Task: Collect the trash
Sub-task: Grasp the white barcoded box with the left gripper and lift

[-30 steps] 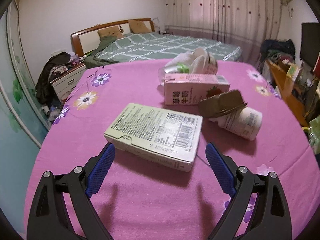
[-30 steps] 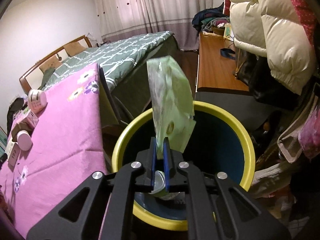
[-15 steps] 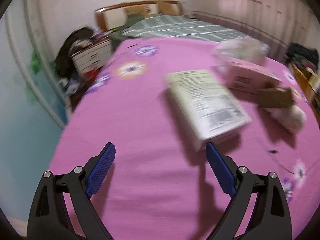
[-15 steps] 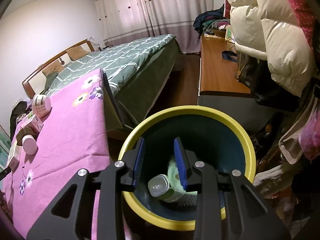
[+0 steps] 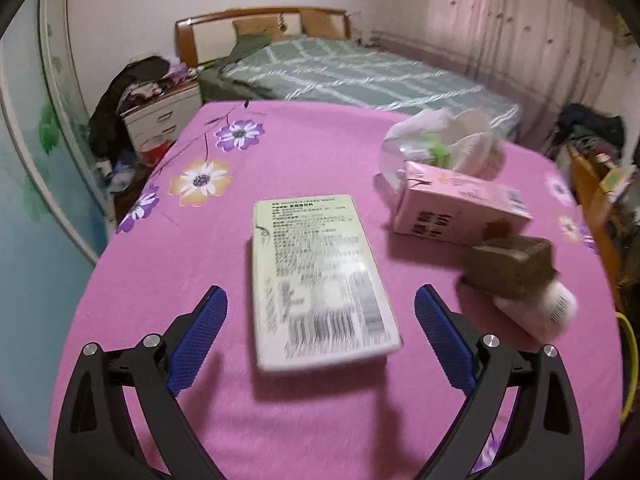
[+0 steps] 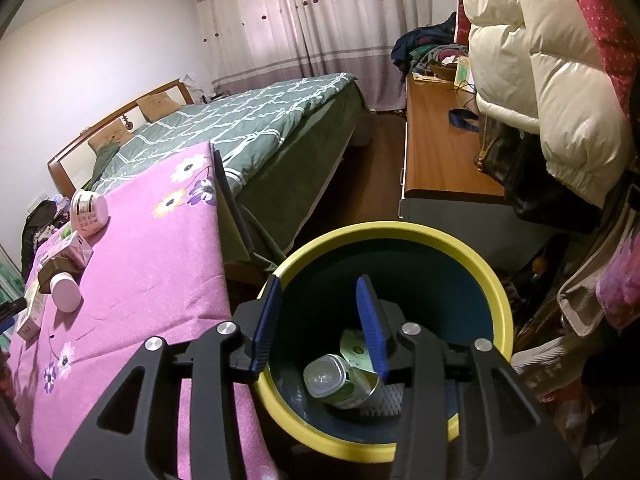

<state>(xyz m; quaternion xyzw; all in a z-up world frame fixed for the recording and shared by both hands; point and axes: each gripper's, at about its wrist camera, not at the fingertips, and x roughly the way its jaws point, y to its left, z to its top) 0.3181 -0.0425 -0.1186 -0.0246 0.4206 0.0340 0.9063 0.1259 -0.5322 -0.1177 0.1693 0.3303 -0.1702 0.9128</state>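
1. The left gripper (image 5: 320,320) hangs low over the pink flowered tablecloth (image 5: 160,320), its blue pads spread wide and parting further; they touch nothing.
2. A flat pale-green carton (image 5: 316,272) lies label-up on the cloth with its near, barcode end between the two pads, clear space on both sides. It runs away from the gripper, tilted slightly to the left at the far end.
3. To the right and farther off lies a pink milk carton (image 5: 460,212) on its side. Just behind it sits a clear plastic bag of crumpled white trash (image 5: 444,140).
4. Near the right pad, a brown cardboard piece (image 5: 508,268) rests on top of a white bottle (image 5: 540,312) lying on its side. Both are outside the jaws.
5. The right gripper (image 6: 316,320) points down over a yellow-rimmed bin (image 6: 496,284) standing just beside the table's edge. Its jaws are part-way apart and widening, with nothing pinched between them.
6. Down in the bin, seen through the gap, lie a clear capped bottle with a green label (image 6: 336,380) and a pale-green wrapper (image 6: 356,348), both on the bottom, well below the pads.
7. From the right wrist view the remaining trash sits at the far left of the cloth: a round pink-and-white tub (image 6: 89,208) on its side, the pink carton, the brown piece and the white bottle clustered below it.
8. Beyond the table stands a bed with a green checked cover (image 6: 240,120).
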